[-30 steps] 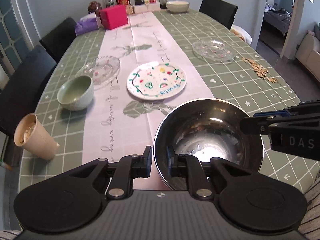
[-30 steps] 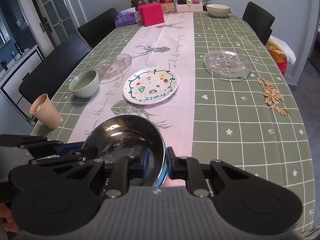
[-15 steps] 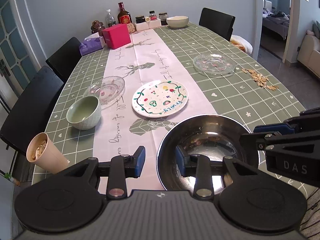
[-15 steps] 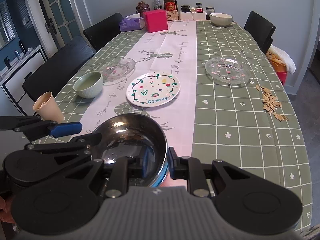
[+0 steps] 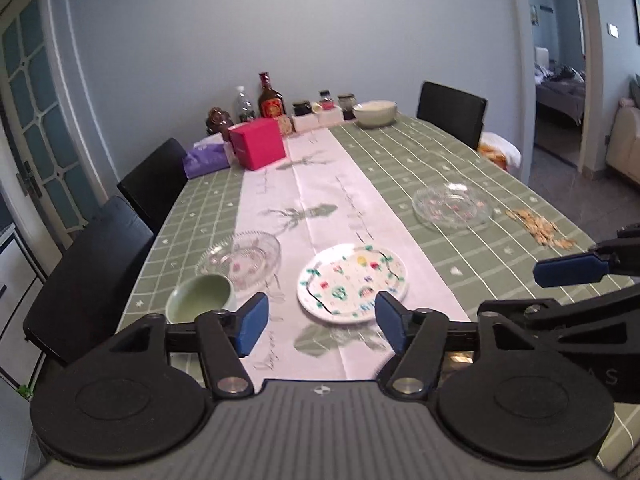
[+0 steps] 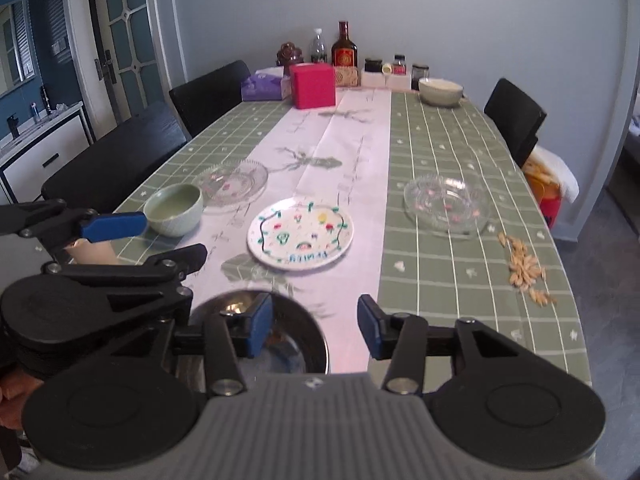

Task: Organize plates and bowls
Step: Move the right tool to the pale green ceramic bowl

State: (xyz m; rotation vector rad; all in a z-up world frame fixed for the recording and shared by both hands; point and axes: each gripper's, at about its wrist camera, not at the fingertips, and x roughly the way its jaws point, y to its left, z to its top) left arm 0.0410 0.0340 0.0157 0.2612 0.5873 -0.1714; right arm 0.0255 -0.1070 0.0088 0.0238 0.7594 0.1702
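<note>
Steel bowl [image 6: 280, 332] sits on the tabletop [image 6: 460, 280] at the near edge, w/ both sets of fingers opening & nothing between them. Left gripper [image 5: 318, 322] & right gripper [image 6: 314, 326] hover just above it, prob. leaving it as the base for stacking the painted plate [image 6: 301, 234] & green bowl [image 6: 173, 209] further in.

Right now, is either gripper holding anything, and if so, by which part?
Nothing is held. The left gripper and right gripper are both opening with empty jaws; the steel bowl sits free on the table.

Soft daylight, even; slight motion blur; fisheye bending at edges; dark corners.
</note>
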